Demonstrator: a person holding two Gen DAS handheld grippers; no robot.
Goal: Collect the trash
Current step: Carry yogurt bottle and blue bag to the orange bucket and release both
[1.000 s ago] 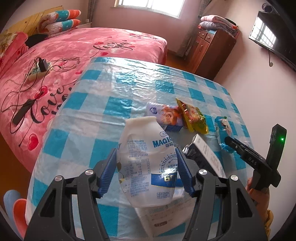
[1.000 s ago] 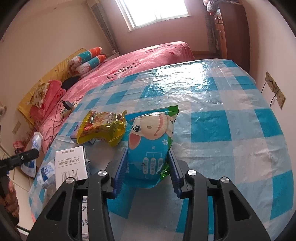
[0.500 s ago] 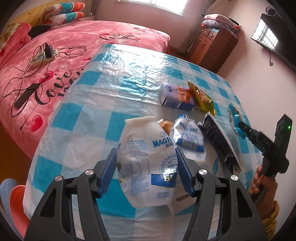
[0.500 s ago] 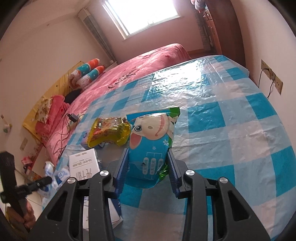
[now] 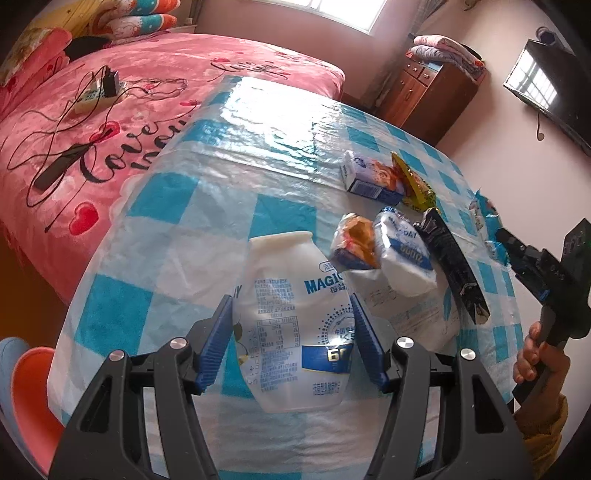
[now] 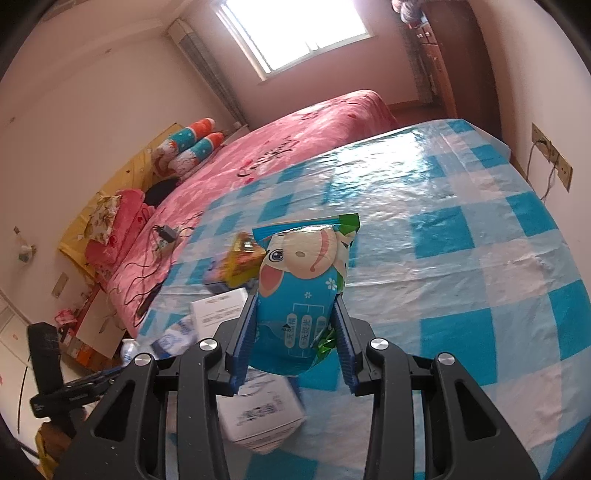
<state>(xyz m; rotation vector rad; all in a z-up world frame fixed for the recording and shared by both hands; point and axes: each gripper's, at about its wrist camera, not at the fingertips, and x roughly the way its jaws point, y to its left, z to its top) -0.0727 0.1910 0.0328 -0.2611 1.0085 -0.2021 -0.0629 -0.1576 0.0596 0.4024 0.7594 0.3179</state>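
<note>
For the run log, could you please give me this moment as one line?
left gripper: shut on bottle | right gripper: shut on blue packet | table: carton, other litter left

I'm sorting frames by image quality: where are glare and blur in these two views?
Left wrist view: window glare whitens the far tablecloth; the held bottle is sharp. Right wrist view: the window is blown out, the box under the tongs is smeared, the held packet is crisp.

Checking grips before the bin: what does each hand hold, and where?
Left tongs pinch the white bottle across its belly; right tongs squeeze the blue snack bag by its lower half.
</note>
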